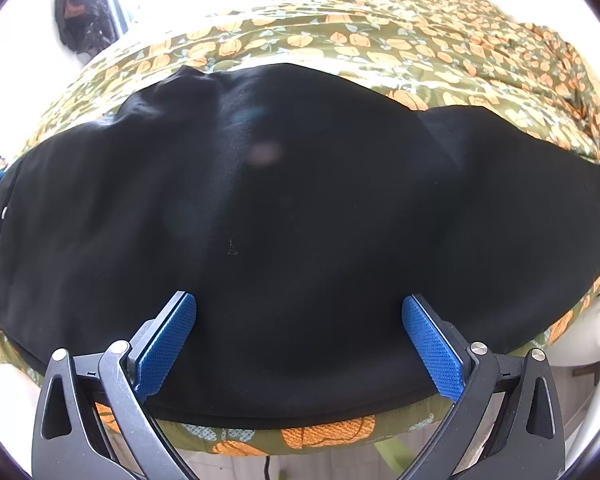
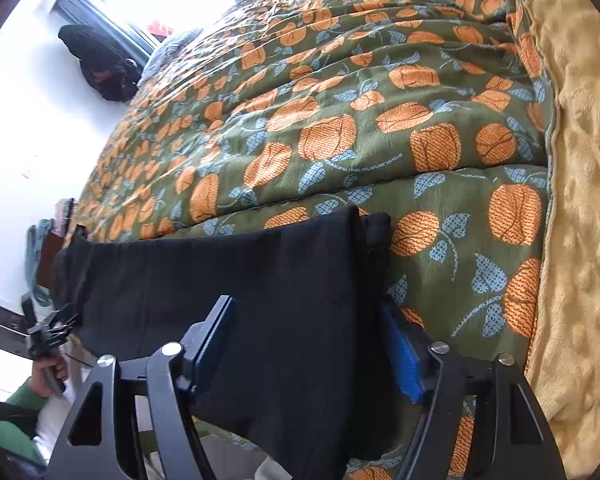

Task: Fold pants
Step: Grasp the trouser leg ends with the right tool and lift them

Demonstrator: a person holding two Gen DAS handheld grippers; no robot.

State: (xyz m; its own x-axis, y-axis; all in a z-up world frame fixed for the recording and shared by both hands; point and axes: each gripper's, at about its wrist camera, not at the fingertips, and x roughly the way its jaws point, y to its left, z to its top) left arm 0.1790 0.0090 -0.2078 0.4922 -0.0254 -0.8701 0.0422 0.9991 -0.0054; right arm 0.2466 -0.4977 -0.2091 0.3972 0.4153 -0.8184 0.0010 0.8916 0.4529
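A: Left wrist view: black pants (image 1: pixel 300 208) spread wide across the middle of the frame on a green bedspread (image 1: pixel 380 44) printed with orange pumpkins. Left gripper (image 1: pixel 299 308) low in the frame, blue pads apart, nothing clamped, cloth showing between them.

B: Right wrist view: same pants (image 2: pixel 228 280) seen from one end, running from lower centre toward the left edge. Right gripper (image 2: pixel 306 312) likewise spread wide, straddling the cloth edge, gripping nothing.

A: Anything only there?

B: Yes. A cream dotted blanket (image 2: pixel 580 200) down the right side, and at lower left the left gripper (image 2: pixel 64 320) seen from outside, held by a hand (image 2: pixel 50 372) with a green sleeve. Too small there to tell its opening. A dark bag (image 2: pixel 100 68) hanging at upper left.

A: Same dark bag (image 1: pixel 82 16) at upper left here too. Counts?

B: One pair of pants, one bedspread, one blanket, two grippers, two blue pads each.

A: Writing or brands?

B: None readable in either view.
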